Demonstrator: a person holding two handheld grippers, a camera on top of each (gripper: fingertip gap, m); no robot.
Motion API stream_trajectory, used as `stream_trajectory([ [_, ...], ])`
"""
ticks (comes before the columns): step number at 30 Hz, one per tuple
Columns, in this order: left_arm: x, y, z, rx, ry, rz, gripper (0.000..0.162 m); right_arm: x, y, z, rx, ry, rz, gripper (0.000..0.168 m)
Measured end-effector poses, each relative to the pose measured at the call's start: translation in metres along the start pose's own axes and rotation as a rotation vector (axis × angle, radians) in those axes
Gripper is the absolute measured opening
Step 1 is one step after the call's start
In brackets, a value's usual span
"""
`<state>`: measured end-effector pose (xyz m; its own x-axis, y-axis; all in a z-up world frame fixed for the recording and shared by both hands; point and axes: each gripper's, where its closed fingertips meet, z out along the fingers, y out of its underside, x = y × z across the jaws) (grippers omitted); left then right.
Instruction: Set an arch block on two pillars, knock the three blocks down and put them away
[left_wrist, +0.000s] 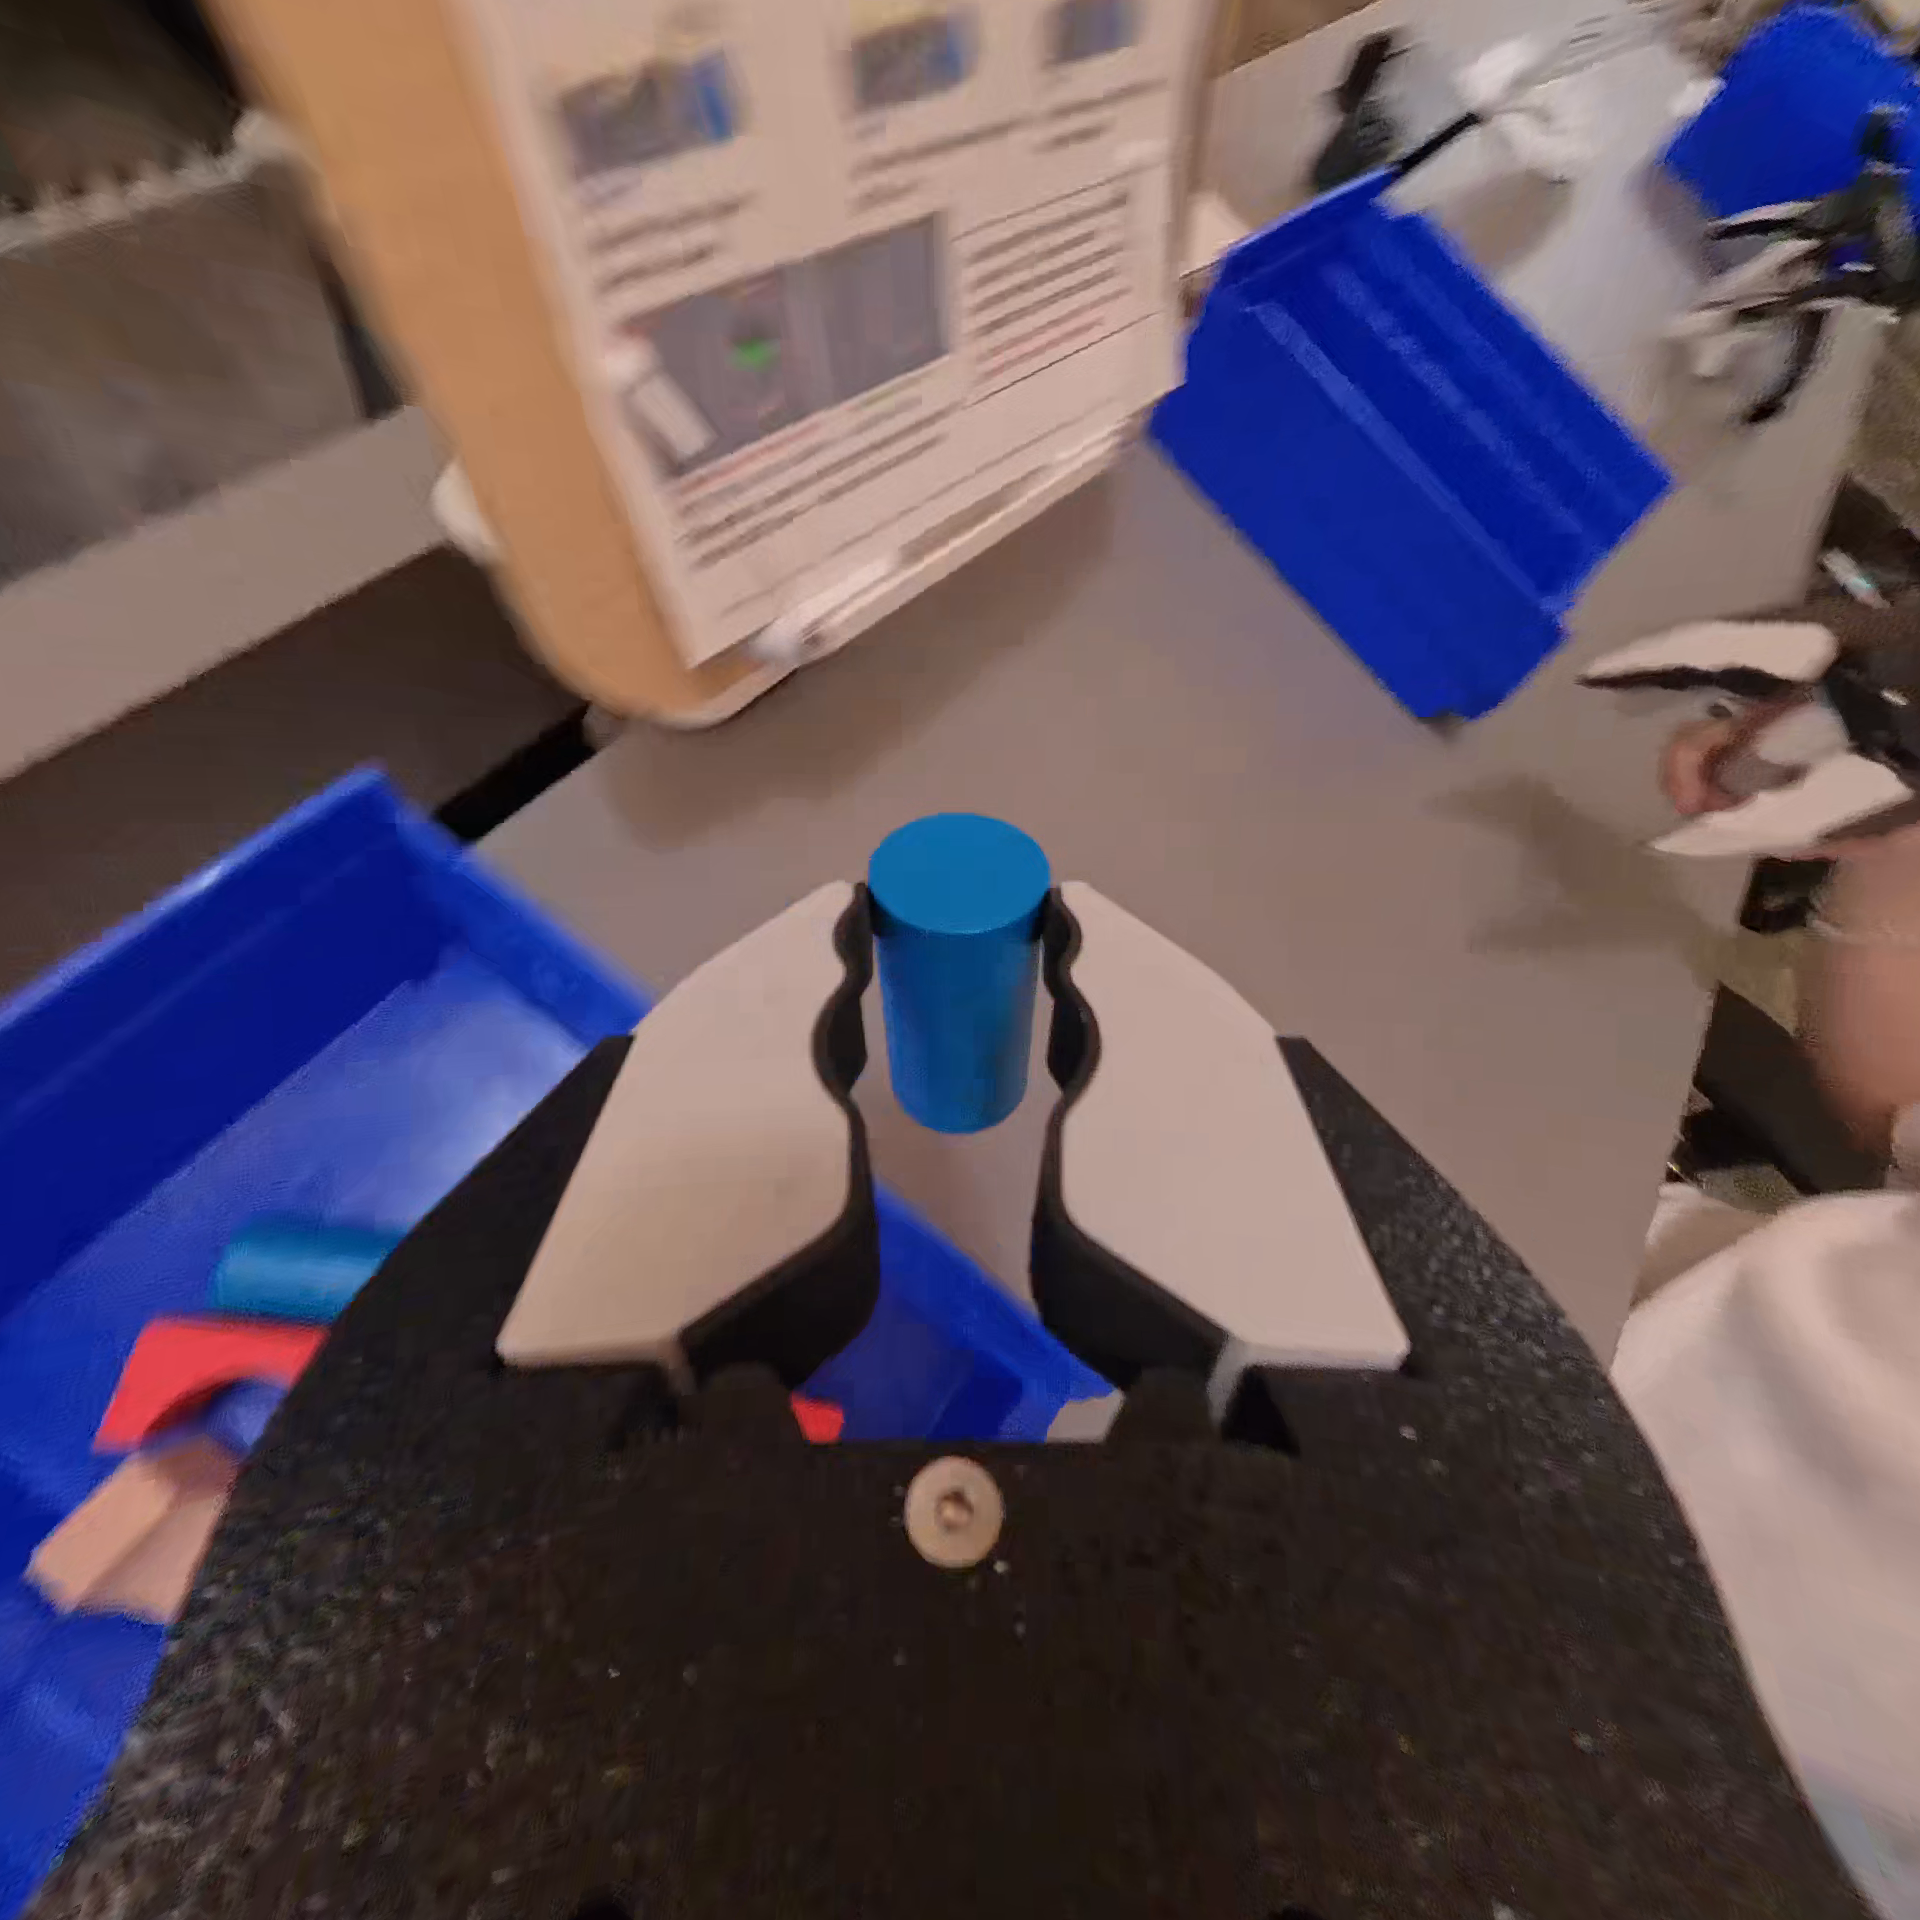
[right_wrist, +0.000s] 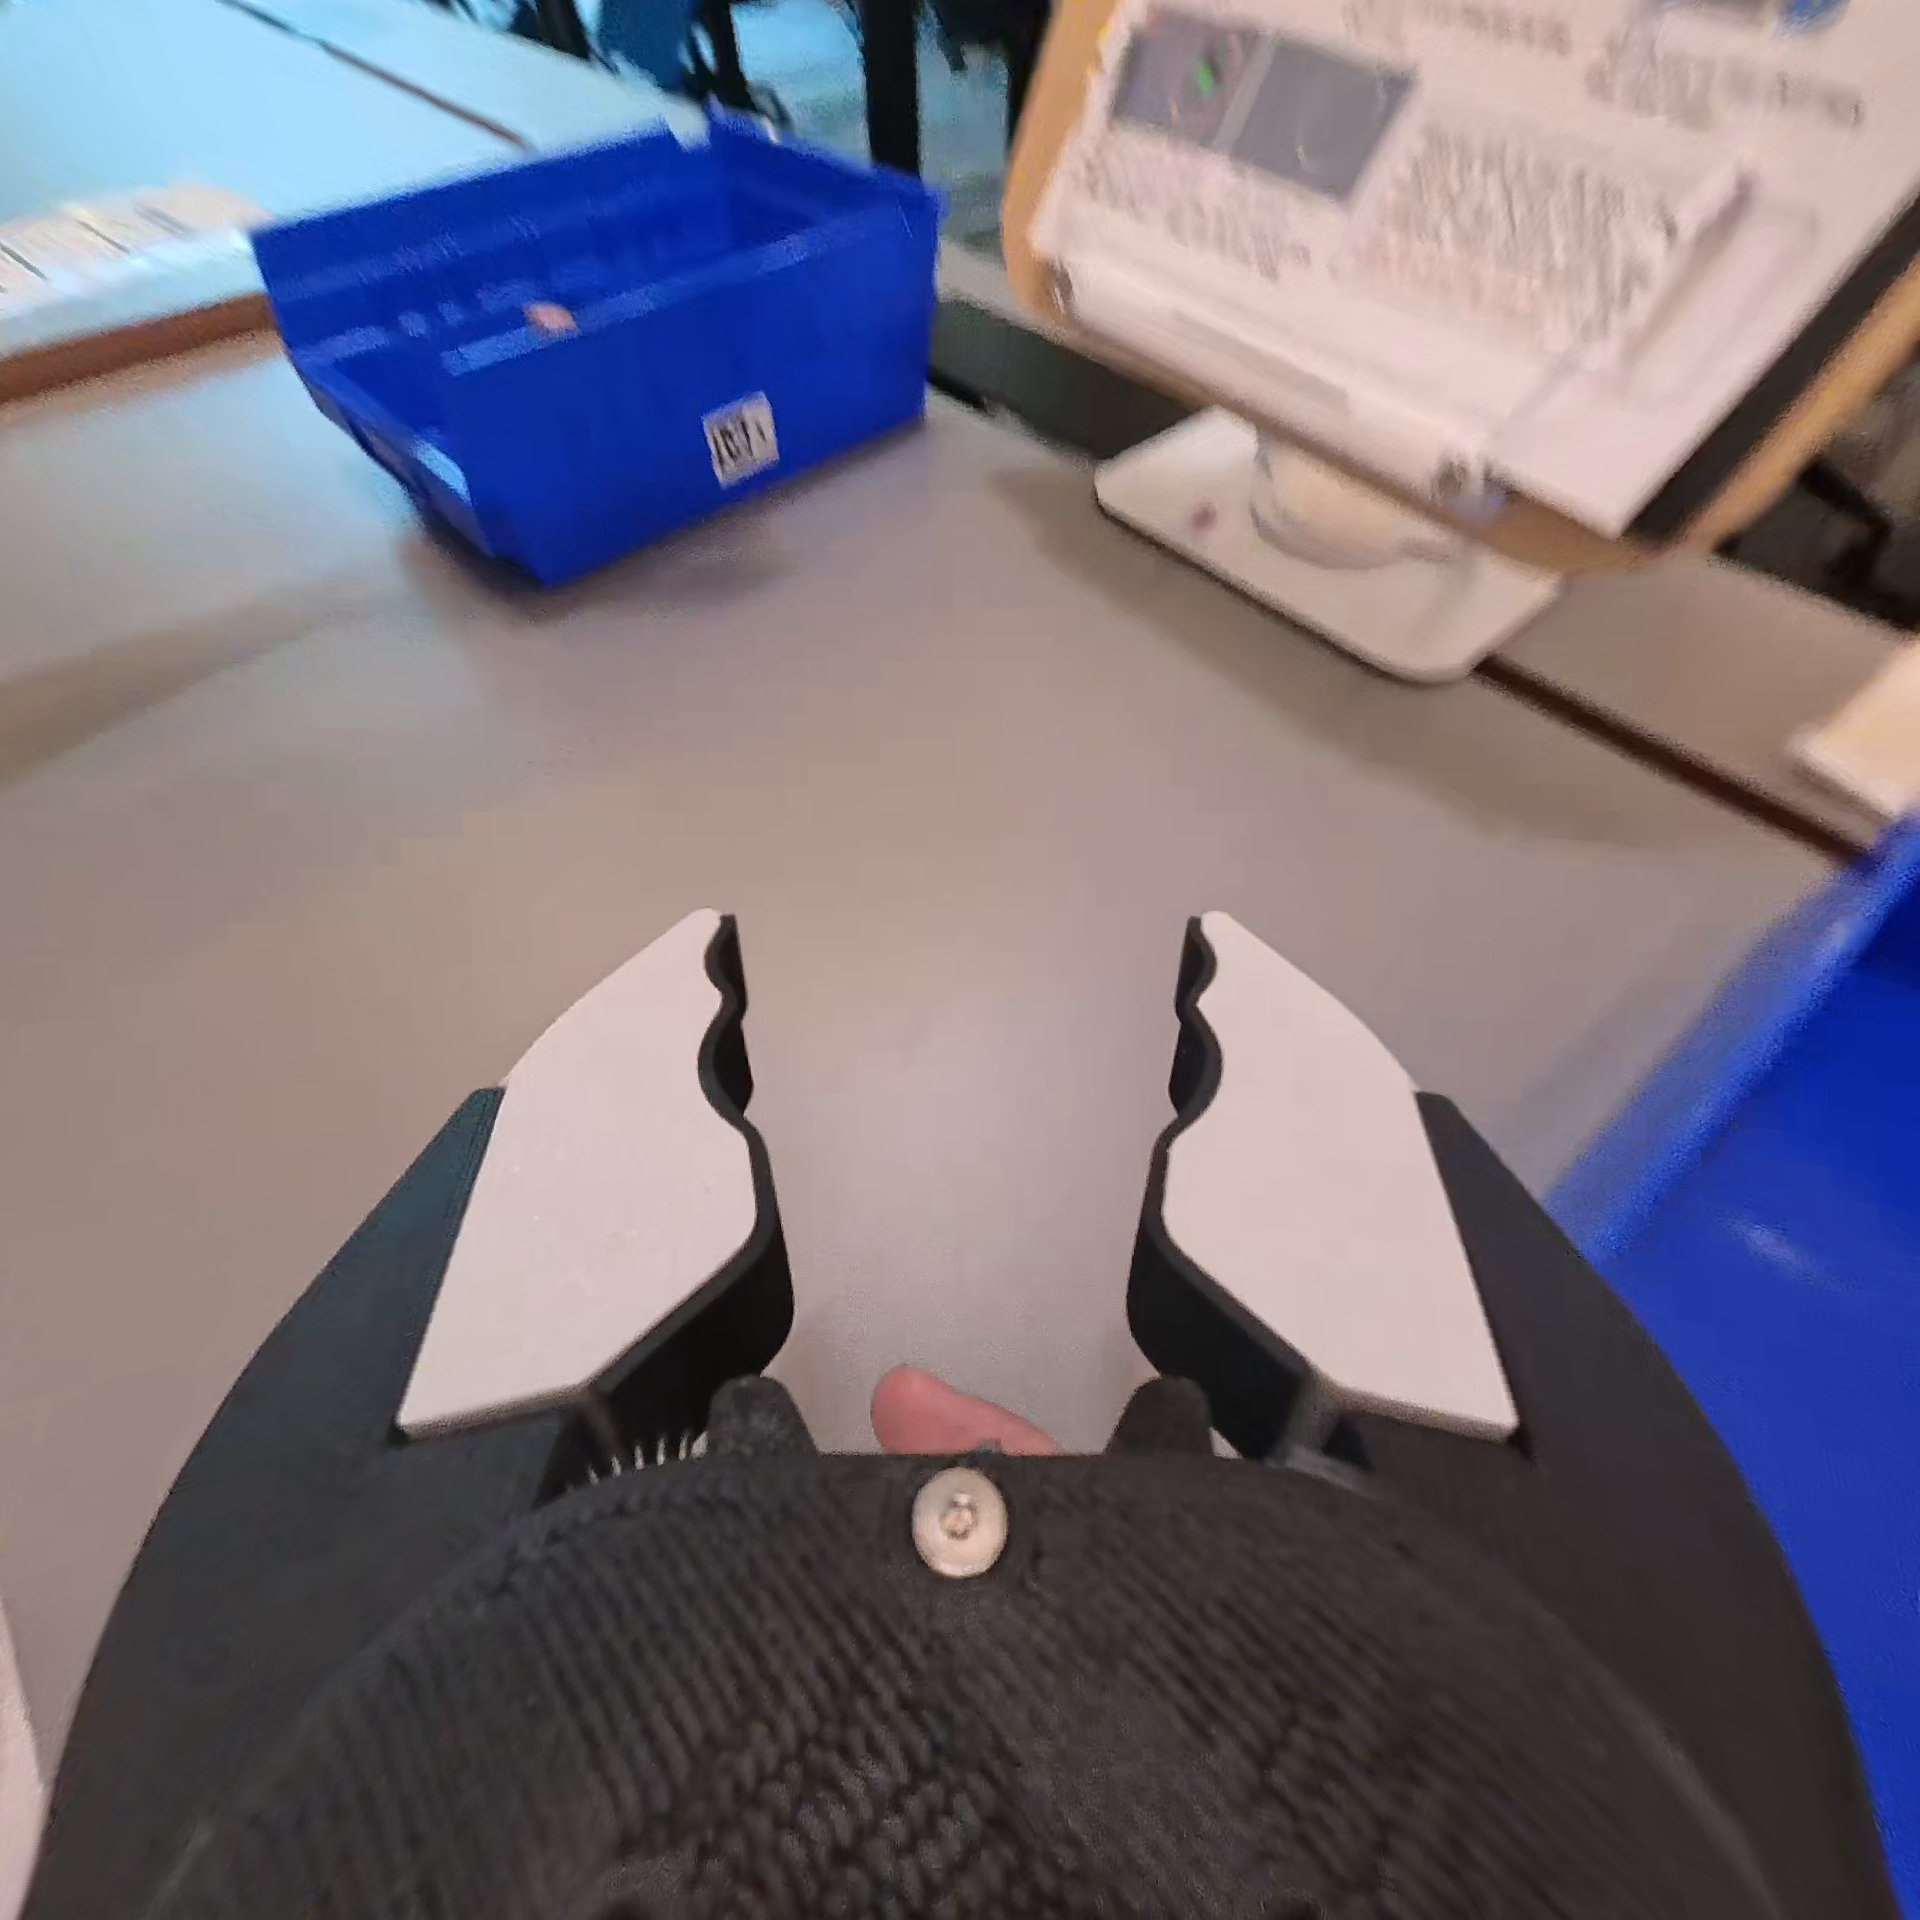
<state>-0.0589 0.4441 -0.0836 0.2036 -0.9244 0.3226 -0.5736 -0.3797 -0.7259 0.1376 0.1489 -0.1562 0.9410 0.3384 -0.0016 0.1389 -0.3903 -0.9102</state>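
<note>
My left gripper (left_wrist: 956, 909) is shut on a blue cylinder block (left_wrist: 956, 977) and holds it upright above the grey table (left_wrist: 1143, 831), just right of a blue bin (left_wrist: 260, 1039). That bin holds another blue cylinder (left_wrist: 296, 1273), a red arch block (left_wrist: 208, 1371) and a tan wooden block (left_wrist: 114, 1538). My right gripper (right_wrist: 961, 935) is open and empty over bare grey table (right_wrist: 623, 779). It also shows at the right edge of the left wrist view (left_wrist: 1766, 748). A second blue bin (right_wrist: 613, 343) stands farther off; it shows in the left wrist view too (left_wrist: 1392, 447).
A tan board with printed sheets (left_wrist: 810, 312) leans on a white stand (right_wrist: 1330, 551) at the back of the table. A third blue bin's wall (right_wrist: 1766, 1195) is close on the right of my right gripper. A person's pale sleeve (left_wrist: 1787, 1507) is at the right. My hands' fingertips stand some 35 cm from each other.
</note>
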Motion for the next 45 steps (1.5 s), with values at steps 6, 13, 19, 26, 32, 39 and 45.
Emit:
stream_trajectory([
  [6,0.112,-0.023,0.011,0.174,0.211,0.362,0.031,-0.032,-0.09,0.035,0.166,-0.174,-0.129,0.078],
  [13,0.185,-0.008,0.04,0.194,0.357,0.562,0.031,-0.051,-0.138,0.06,0.26,-0.305,-0.138,0.067],
  [19,0.21,-0.003,0.054,0.203,0.43,0.573,0.031,-0.069,-0.123,0.079,0.208,-0.369,-0.214,0.068],
  [26,0.23,0.001,0.064,0.2,0.49,0.608,0.031,-0.071,-0.13,0.083,0.217,-0.376,-0.215,0.052],
  [32,0.232,0.002,0.067,0.204,0.471,0.623,0.031,-0.079,-0.126,0.08,0.231,-0.451,-0.208,0.032],
  [39,0.227,0.002,0.067,0.222,0.386,0.574,0.057,-0.065,-0.134,0.07,0.329,-0.411,-0.123,0.031],
  [45,0.218,0.031,0.08,0.131,0.32,0.565,0.048,-0.059,-0.144,0.053,0.402,-0.451,-0.036,0.031],
])
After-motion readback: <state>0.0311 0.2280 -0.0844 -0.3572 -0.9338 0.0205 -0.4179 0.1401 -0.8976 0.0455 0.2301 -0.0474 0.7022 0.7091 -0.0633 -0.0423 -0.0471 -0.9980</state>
